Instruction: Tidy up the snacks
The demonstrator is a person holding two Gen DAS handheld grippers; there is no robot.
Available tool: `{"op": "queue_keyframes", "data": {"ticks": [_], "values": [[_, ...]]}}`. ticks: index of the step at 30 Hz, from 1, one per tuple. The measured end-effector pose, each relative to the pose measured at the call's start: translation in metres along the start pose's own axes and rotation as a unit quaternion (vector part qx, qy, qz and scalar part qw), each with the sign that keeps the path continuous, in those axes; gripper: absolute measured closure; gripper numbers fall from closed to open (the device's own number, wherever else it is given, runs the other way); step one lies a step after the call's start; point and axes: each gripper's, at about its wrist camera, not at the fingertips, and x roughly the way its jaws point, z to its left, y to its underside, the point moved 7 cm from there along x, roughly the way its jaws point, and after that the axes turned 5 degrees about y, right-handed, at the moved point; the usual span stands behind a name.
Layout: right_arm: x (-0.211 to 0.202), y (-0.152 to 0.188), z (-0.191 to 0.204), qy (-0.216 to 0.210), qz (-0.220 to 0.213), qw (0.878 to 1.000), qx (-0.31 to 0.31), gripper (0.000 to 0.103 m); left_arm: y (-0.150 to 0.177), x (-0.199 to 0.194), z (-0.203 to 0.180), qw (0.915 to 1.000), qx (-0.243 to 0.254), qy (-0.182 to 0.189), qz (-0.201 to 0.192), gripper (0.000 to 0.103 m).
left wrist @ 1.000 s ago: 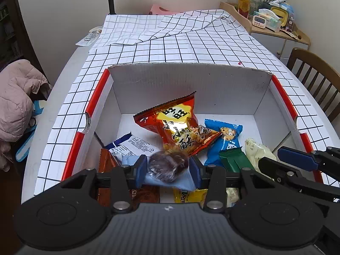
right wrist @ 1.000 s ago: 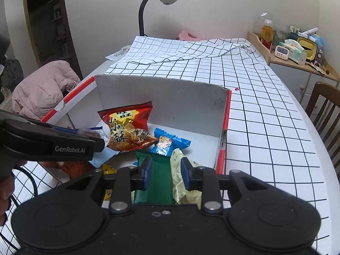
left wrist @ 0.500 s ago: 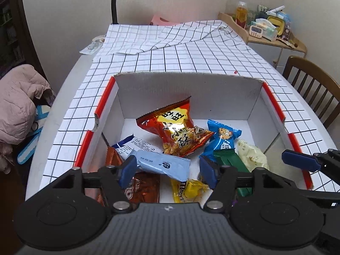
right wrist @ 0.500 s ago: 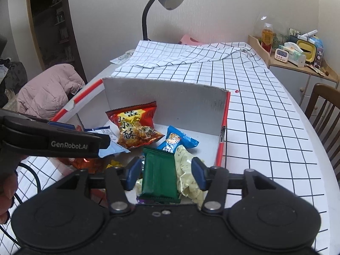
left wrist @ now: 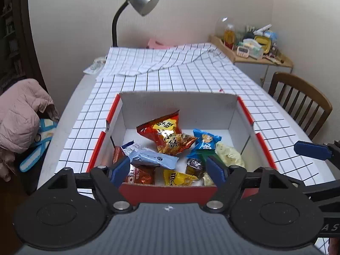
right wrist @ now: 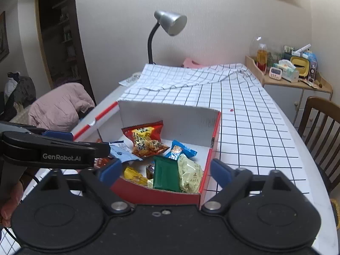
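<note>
A red and white cardboard box [left wrist: 167, 193] [right wrist: 157, 194] stands on the checked tablecloth and holds several snack packets. Among them are a red-orange chip bag [left wrist: 167, 136] [right wrist: 144, 140], a light blue packet [left wrist: 155, 158], a dark round chocolate [left wrist: 194, 165], a green packet [right wrist: 165, 174] and a pale yellow-green packet [right wrist: 189, 175]. My left gripper [left wrist: 169, 170] is open and empty above the box's near edge. My right gripper [right wrist: 164, 172] is open and empty, also above the near edge. The left gripper's body [right wrist: 48, 150] shows at the left of the right wrist view.
A grey desk lamp [left wrist: 140, 4] stands at the table's far end. A wooden chair [left wrist: 301, 104] is at the right, with a cluttered side cabinet [left wrist: 252, 51] behind it. A pink jacket [left wrist: 21, 114] lies on a seat at the left.
My left gripper opened and let go of the dark chocolate, which now lies in the box. My right gripper opened and released the green packet. Both grippers pulled back and up.
</note>
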Motion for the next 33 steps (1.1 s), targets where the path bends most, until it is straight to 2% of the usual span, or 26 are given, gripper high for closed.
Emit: {"op": "queue_keyframes", "data": {"ticks": [3, 5, 13, 17, 26, 33], "values": [[-0.015, 0.001, 0.0, -0.005, -0.014, 1.0, -0.004, 0.005, 0.002, -0.016, -0.004, 0.9999, 0.002, 0.006, -0.016, 0.018], [-0.025, 0.002, 0.001, -0.009, -0.021, 1.0, -0.006, 0.003, 0.005, -0.027, -0.006, 0.9996, 0.004, 0.009, -0.026, 0.017], [-0.062, 0.01, 0.001, -0.022, -0.05, 0.999, 0.004, 0.0, 0.017, -0.06, -0.015, 0.9984, 0.002, 0.02, -0.053, 0.004], [-0.079, 0.017, 0.003, -0.03, -0.059, 0.998, 0.0, 0.0, 0.027, -0.076, -0.019, 0.9973, 0.002, 0.031, -0.067, 0.004], [-0.107, 0.034, 0.011, -0.031, -0.081, 0.996, -0.011, 0.0, 0.053, -0.113, -0.03, 0.9947, 0.02, 0.022, -0.099, 0.004], [-0.119, 0.042, 0.019, -0.031, -0.085, 0.996, -0.012, 0.0, 0.064, -0.125, -0.028, 0.995, 0.009, 0.022, -0.097, 0.004]]}}
